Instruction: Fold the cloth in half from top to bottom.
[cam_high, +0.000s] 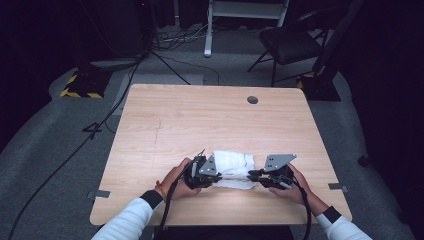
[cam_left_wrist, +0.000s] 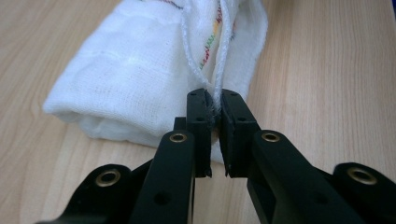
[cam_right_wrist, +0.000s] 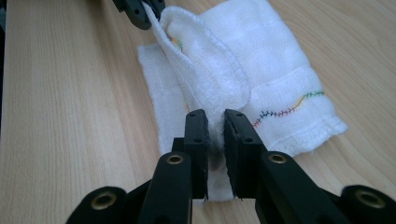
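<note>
A white gauze cloth (cam_high: 232, 161) with a line of coloured stitching lies folded on the wooden table (cam_high: 200, 115) near its front edge. My left gripper (cam_high: 218, 177) is at the cloth's left end, shut on a thin hemmed edge, which runs up out of the jaws in the left gripper view (cam_left_wrist: 214, 99). The folded cloth (cam_left_wrist: 130, 70) lies behind it. My right gripper (cam_high: 250, 175) is at the cloth's right end, shut on a raised fold of it (cam_right_wrist: 215, 120). That fold of cloth (cam_right_wrist: 210, 65) stretches across to the left gripper (cam_right_wrist: 140, 9) at the top of the right gripper view.
A round cable hole (cam_high: 252, 100) sits near the table's far edge. Beyond the table are a dark chair (cam_high: 290, 45), a white stand (cam_high: 207, 30) and cables (cam_high: 100, 125) on the grey floor. Bare tabletop lies behind and beside the cloth.
</note>
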